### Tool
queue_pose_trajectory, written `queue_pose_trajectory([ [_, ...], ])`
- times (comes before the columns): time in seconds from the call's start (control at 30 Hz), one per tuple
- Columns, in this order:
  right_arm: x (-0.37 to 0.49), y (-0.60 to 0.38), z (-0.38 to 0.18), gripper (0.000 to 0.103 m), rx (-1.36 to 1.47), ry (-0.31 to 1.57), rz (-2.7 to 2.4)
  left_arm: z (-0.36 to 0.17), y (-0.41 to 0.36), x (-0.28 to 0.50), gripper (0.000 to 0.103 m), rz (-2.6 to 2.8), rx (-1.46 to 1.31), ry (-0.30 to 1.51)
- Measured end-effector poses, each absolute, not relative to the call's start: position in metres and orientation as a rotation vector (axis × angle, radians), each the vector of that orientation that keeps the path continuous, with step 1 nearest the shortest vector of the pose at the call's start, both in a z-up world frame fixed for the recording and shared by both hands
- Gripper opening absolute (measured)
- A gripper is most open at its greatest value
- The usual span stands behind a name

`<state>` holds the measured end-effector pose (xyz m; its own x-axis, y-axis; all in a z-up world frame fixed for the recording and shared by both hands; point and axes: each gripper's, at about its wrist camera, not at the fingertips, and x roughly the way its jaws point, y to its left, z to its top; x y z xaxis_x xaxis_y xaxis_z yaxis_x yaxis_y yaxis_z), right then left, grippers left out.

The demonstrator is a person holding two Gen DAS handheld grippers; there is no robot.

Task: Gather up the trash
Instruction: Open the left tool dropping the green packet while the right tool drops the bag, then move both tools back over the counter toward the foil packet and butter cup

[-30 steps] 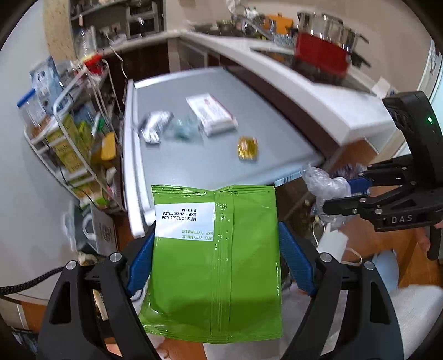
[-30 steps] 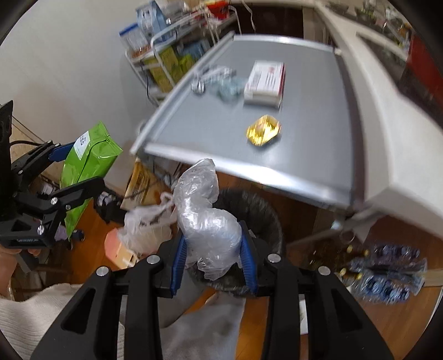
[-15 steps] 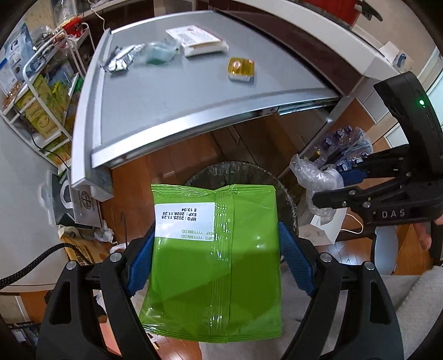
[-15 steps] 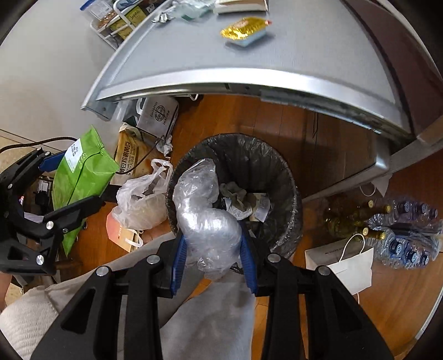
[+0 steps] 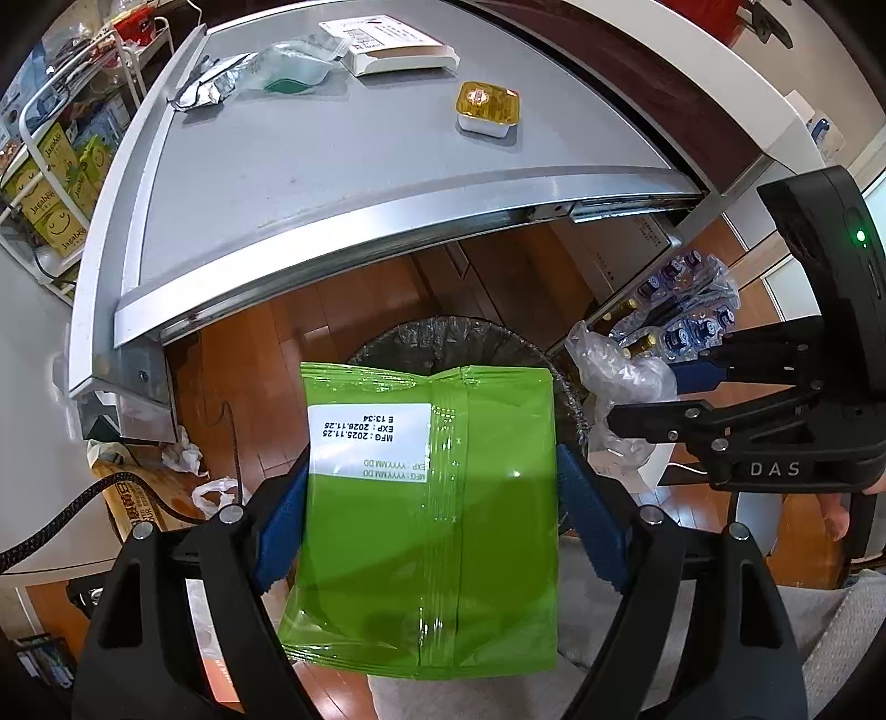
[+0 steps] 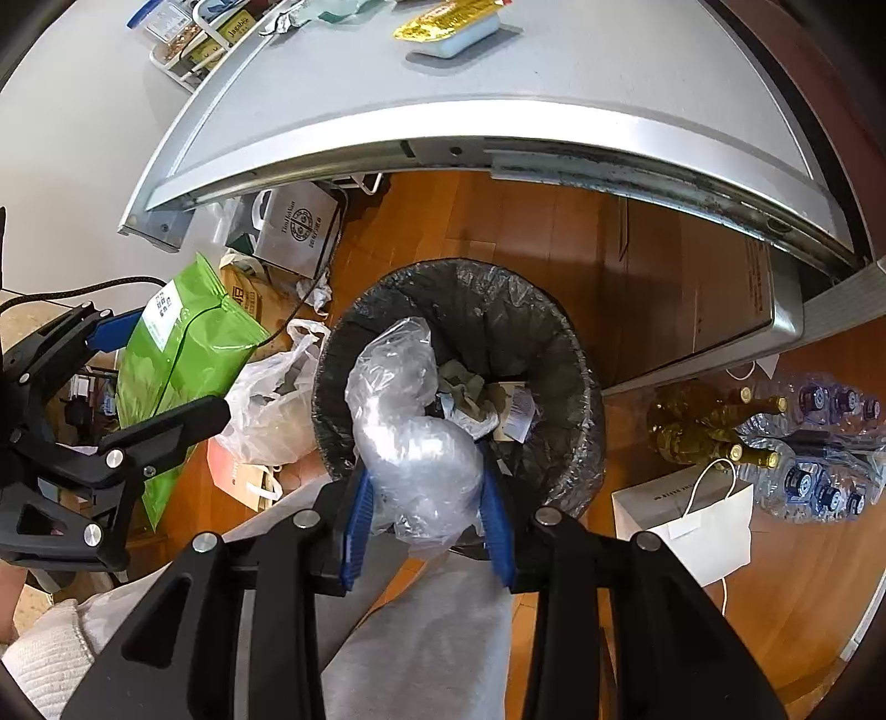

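Table: a grey metal-edged tabletop (image 5: 310, 166) fills the upper part of both views, above a wooden floor.
Bin: a round black wastebasket lined with a clear plastic bag (image 6: 559, 354) stands on the floor below the table's near edge, with crumpled paper scraps inside.
Left gripper: the black two-finger left gripper with blue pads (image 5: 432, 504) is clamped on a flat green foil snack pouch with a white date label (image 5: 437, 498), pads pressing its two side edges; the pouch hangs over the near side of the bin's rim.
Right gripper: the black two-finger right gripper with blue pads (image 6: 423, 515) is closed around a crumpled clear plastic bag (image 6: 415, 437), which sits above the bin's opening at its near rim.
Trash on table: a white flat carton (image 5: 387, 47), a clear plastic wrapper with a green patch (image 5: 288, 69), a crumpled silver foil wrapper (image 5: 207, 91) and a small white cup with a gold foil lid (image 5: 487, 108) lie on the tabletop, well apart from both grippers.
Floor beside bin: a white paper bag with handles (image 6: 698, 526), bottles in shrink wrap (image 6: 819, 443).
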<state>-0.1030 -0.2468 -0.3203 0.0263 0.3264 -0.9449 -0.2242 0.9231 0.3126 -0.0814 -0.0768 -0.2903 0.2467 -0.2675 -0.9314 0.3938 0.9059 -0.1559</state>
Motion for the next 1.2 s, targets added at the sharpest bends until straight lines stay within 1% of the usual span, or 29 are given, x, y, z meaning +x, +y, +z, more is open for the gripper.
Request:
queue_pose_trajectory([
  [0.33, -0.098, -0.248, -0.324, 0.035, 0.094, 1.488, 0.424, -0.288, -0.077, -0.075, 0.083, -0.449, 0.123, 1.24],
  [0.47, -0.098, -0.248, -0.322, 0.037, 0.081, 1.476, 0.417, -0.285, -0.077, -0.073, 0.083, -0.445, 0.123, 1.232],
  [0.53, -0.097, -0.249, -0.321, 0.048, 0.075, 1.468, 0.405, -0.284, -0.076, -0.071, 0.083, -0.441, 0.119, 1.23],
  [0.57, -0.097, -0.249, -0.32, 0.05, 0.072, 1.463, 0.398, -0.283, -0.075, -0.071, 0.083, -0.438, 0.117, 1.23],
  [0.63, -0.097, -0.251, -0.318, 0.06, 0.066, 1.456, 0.383, -0.281, -0.073, -0.071, 0.083, -0.431, 0.114, 1.226],
  [0.83, -0.099, -0.26, -0.304, 0.07, 0.039, 1.427, 0.356, -0.274, -0.067, -0.074, 0.083, -0.402, 0.132, 1.212],
  [0.9, -0.101, -0.262, -0.297, 0.072, 0.032, 1.414, 0.352, -0.27, -0.064, -0.075, 0.083, -0.392, 0.138, 1.206],
  [1.0, -0.106, -0.268, -0.28, 0.078, 0.024, 1.375, 0.338, -0.262, -0.061, -0.076, 0.083, -0.376, 0.15, 1.194],
  [1.13, -0.111, -0.275, -0.243, 0.084, 0.031, 1.281, 0.323, -0.243, -0.059, -0.078, 0.084, -0.359, 0.175, 1.153],
  [1.2, -0.111, -0.276, -0.224, 0.091, 0.033, 1.223, 0.313, -0.229, -0.06, -0.08, 0.085, -0.353, 0.187, 1.117],
])
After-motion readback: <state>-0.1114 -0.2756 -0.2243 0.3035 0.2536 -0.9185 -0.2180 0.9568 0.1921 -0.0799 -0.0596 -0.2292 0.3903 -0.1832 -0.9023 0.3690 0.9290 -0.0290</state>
